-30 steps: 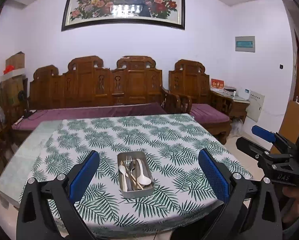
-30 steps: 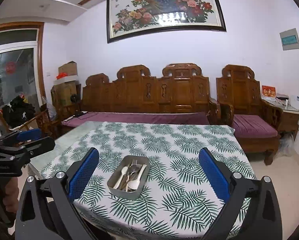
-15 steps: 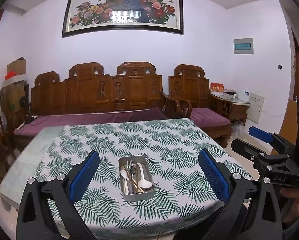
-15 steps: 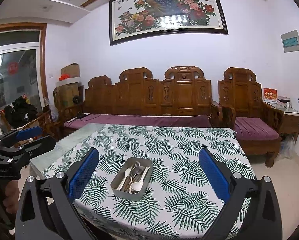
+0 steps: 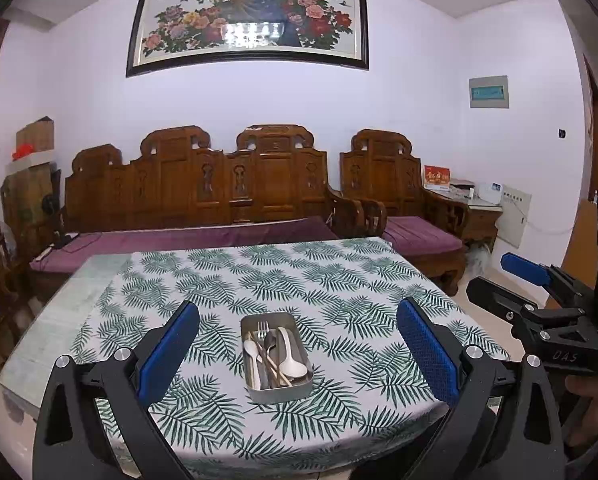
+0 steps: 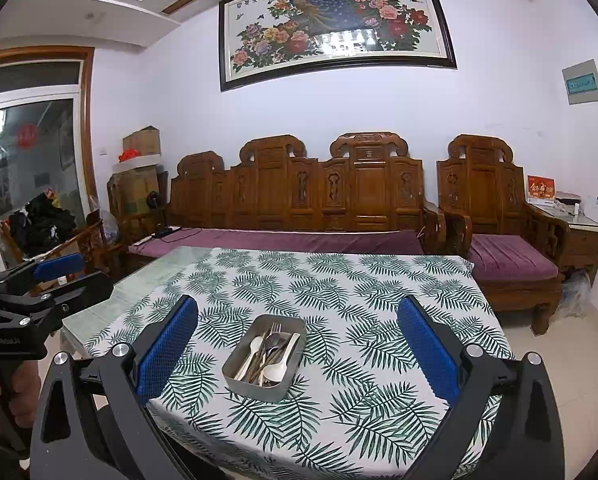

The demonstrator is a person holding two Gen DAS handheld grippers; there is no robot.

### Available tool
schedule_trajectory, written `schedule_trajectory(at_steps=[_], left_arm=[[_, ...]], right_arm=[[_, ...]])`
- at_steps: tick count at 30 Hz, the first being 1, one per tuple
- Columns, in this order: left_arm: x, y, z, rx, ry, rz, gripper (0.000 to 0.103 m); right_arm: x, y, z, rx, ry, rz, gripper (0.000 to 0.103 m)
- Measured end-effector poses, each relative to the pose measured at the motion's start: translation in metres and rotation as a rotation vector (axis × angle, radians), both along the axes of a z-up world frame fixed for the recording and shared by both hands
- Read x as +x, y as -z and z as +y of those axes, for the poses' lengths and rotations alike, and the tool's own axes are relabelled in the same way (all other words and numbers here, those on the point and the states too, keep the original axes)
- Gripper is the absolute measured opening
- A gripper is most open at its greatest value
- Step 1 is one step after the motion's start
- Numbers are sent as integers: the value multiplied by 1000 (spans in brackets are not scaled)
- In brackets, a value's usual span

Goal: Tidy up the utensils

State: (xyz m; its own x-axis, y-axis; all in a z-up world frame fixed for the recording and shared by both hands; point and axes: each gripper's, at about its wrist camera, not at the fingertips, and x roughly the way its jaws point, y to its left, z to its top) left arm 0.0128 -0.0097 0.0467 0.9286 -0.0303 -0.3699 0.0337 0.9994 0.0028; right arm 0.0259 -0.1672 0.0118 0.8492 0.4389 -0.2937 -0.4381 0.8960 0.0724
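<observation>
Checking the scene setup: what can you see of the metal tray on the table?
The metal tray is a shallow rectangular tin with rounded corners and dull silver walls, open on top. It sits flat on the leaf-print tablecloth near the table's front edge. Inside lie white spoons, a fork and other loosely piled utensils. Both grippers are open and apart from it; nothing else touches it.

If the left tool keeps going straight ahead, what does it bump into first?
Probably the rectangular metal tin of spoons, fork and chopsticks, centred between the open left tool's blue pads on the leaf-print tablecloth. Depth is unclear; it might pass above.
</observation>
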Motion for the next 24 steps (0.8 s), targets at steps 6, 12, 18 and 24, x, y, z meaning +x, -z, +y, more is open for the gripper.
schedule_trajectory(at_steps=[6,12,18,24], left_arm=[[0,0,0,-1,0,0,95],[0,0,0,-1,-1,0,95],[-1,0,0,-1,2,-2,95],[0,1,0,0,0,-1,95]], right_arm=[[-1,-1,1,3,-1,-3,100],[-1,-1,1,2,-2,-2,100],[-2,-1,1,3,-2,-2,100],[-2,-1,1,4,-3,-1,100]])
